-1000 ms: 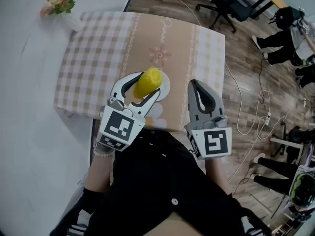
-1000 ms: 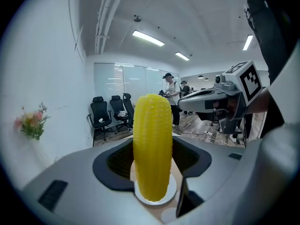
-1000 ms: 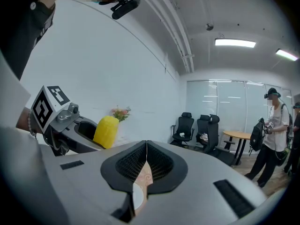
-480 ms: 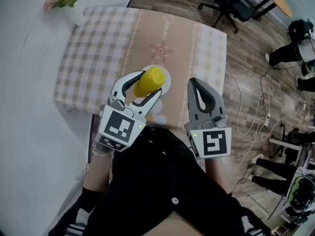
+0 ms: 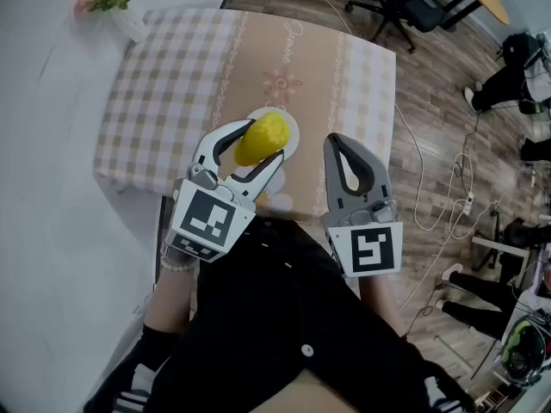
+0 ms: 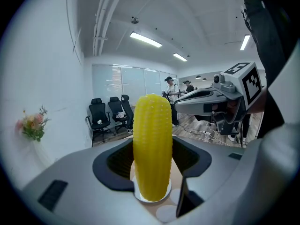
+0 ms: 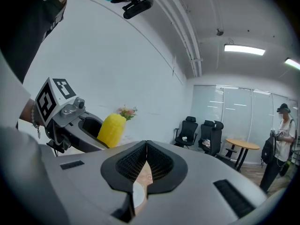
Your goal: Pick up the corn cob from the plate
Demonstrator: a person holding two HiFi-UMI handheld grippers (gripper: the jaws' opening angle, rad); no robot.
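Note:
My left gripper (image 5: 250,144) is shut on the yellow corn cob (image 5: 262,138), which stands on end between the jaws, lifted above the white plate (image 5: 288,141). In the left gripper view the corn cob (image 6: 152,146) fills the middle between the two dark pads, with the plate's rim (image 6: 166,198) showing under it. My right gripper (image 5: 346,151) hangs to the right of the plate, shut with nothing in it. In the right gripper view its jaws (image 7: 146,159) touch at the tips, and the corn cob (image 7: 111,130) shows at the left in the other gripper.
The plate sits near the front edge of a table with a checked beige cloth (image 5: 172,84). A small vase of flowers (image 5: 116,3) stands at the table's far left corner. Office chairs (image 5: 405,3) and cables lie on the wooden floor to the right.
Both grippers have risen a little and the left one carries the corn cob slightly farther from the plate. The right gripper stays shut.

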